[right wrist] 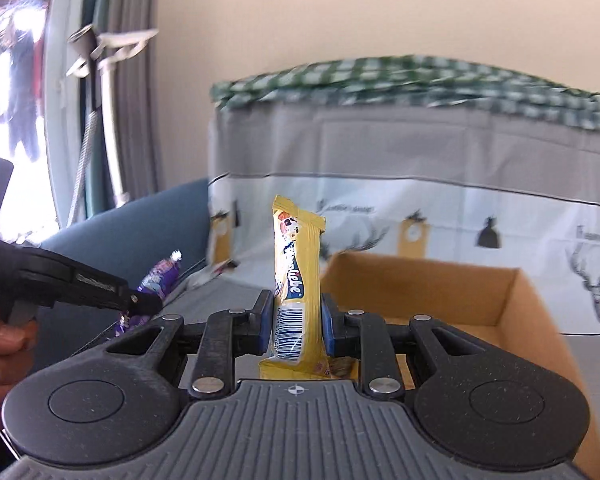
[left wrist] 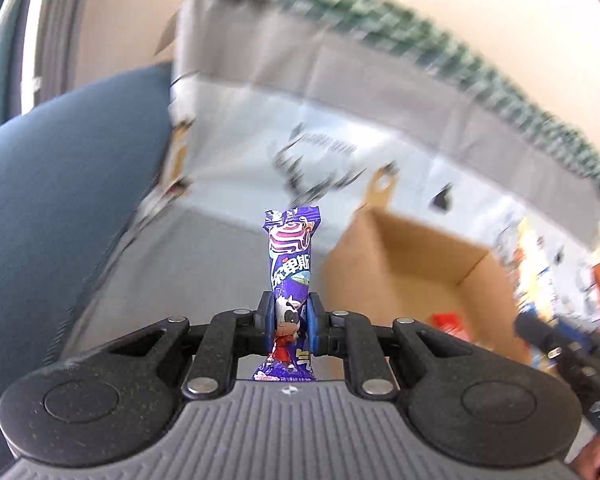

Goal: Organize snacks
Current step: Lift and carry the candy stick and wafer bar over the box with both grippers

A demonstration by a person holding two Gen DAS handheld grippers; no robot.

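My left gripper [left wrist: 290, 326] is shut on a purple snack packet [left wrist: 292, 256] with a cartoon cow, held upright above the grey surface, left of an open cardboard box [left wrist: 412, 264]. A red packet [left wrist: 452, 326] lies in the box. My right gripper [right wrist: 296, 330] is shut on a yellow snack bar [right wrist: 296, 264], held upright at the near left corner of the same box [right wrist: 512, 300]. The left gripper [right wrist: 140, 304] with its purple packet [right wrist: 160, 276] shows at the left of the right wrist view. The right gripper's arm [left wrist: 560, 352] shows at the right of the left wrist view.
A grey-and-white cloth with deer prints [right wrist: 420, 184] hangs behind the box, topped by green checked fabric [right wrist: 380, 76]. A blue cushioned seat [left wrist: 60, 184] lies to the left. A curtain and window [right wrist: 20, 80] are at the far left.
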